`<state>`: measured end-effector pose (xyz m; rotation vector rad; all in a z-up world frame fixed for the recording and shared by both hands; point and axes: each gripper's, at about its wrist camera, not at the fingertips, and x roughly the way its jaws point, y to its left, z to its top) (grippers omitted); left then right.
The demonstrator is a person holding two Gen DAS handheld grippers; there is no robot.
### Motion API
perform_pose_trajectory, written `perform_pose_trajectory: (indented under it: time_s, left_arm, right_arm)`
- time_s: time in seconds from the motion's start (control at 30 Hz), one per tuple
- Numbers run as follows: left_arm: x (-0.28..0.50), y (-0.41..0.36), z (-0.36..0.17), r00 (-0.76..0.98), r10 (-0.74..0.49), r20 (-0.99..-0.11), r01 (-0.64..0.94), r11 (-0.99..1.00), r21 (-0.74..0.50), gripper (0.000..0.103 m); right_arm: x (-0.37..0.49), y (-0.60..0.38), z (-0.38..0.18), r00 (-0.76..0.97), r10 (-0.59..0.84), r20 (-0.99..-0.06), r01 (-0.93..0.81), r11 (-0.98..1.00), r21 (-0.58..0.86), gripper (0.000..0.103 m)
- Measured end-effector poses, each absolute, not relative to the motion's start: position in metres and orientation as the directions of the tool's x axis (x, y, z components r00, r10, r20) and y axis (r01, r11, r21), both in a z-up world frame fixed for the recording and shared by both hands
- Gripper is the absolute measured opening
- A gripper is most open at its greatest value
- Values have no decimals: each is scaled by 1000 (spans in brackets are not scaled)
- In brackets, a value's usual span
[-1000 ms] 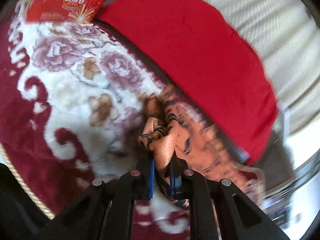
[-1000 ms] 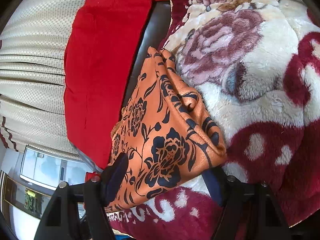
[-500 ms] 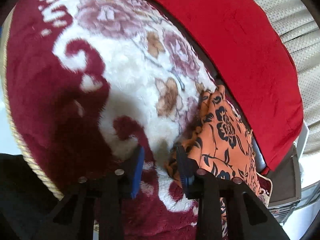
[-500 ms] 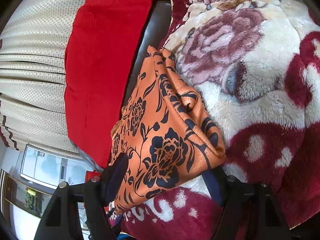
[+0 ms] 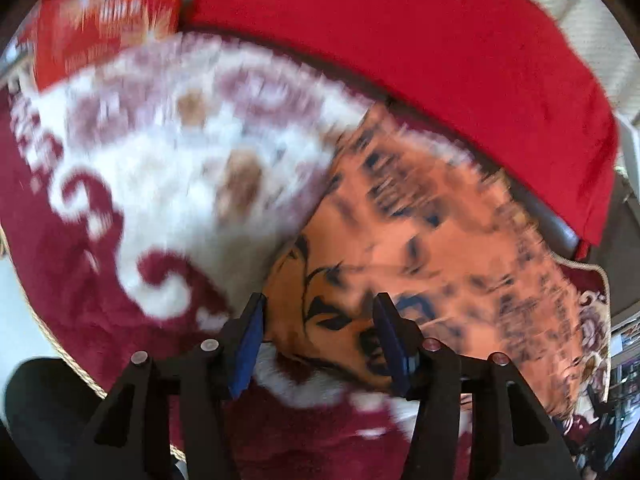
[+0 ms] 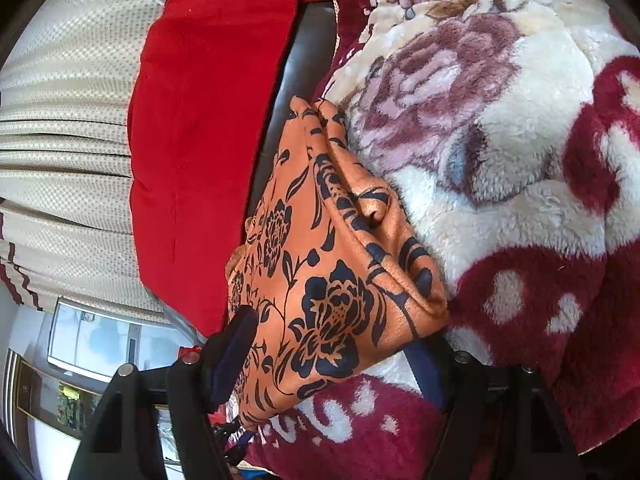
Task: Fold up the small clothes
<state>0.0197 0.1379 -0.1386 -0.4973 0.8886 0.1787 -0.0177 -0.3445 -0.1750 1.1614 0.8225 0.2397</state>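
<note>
L gripper (image 5: 320, 336) fingers just opening, astride orange floral garment (image 6: 340, 272), no grip | R gripper (image 6: 336, 344) fingers wide, cloth between, grip unclear | risk: fold springs open on plush blanket (image 6: 520, 200)

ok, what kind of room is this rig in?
Looks like a home living room or bedroom: a plush floral blanket, a red cushion against a beige curtain, and an orange flowered garment being folded.

Legible text: none. Red packet (image 5: 108, 20), upper left of the left wrist view, carries white lettering, probably a brand name, too blurred to read. Right wrist view: no lettering or labels.
</note>
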Motion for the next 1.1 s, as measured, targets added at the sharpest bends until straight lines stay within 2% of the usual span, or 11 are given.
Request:
perform_pose_trajectory:
  time_s: [0.03, 0.1, 0.37, 0.93, 1.0, 1.03, 1.1]
  left_arm:
    - [23, 131, -128, 643, -52, -764, -322, 887, -332, 69]
    - [32, 111, -110, 671, -43, -740, -271, 915, -300, 78]
    - [79, 27, -104, 652, -102, -752, -88, 974, -209, 79]
    - [98, -9, -139, 583, -45, -811, -63, 993, -101, 80]
    - [97, -9, -133, 587, -51, -808, -65, 992, -110, 80]
    - [94, -9, -127, 606, -62, -793, -64, 990, -126, 80]
    - [87, -14, -112, 666, -60, -743, -47, 992, -121, 80]
  right_arm:
    - [-18, -345, -174, 695, 561, -450, 237, 412, 880, 75]
    - [-18, -347, -175, 697, 559, -449, 242, 406, 881, 75]
    - [-15, -348, -163, 709, 530, -465, 245, 434, 867, 75]
    - [-1, -355, -159, 698, 502, -510, 256, 491, 833, 74]
    - [5, -351, -153, 691, 481, -540, 246, 546, 801, 50]
    - [6, -350, -152, 682, 467, -562, 251, 572, 781, 25]
    - [8, -348, -150, 668, 438, -601, 265, 615, 743, 21]
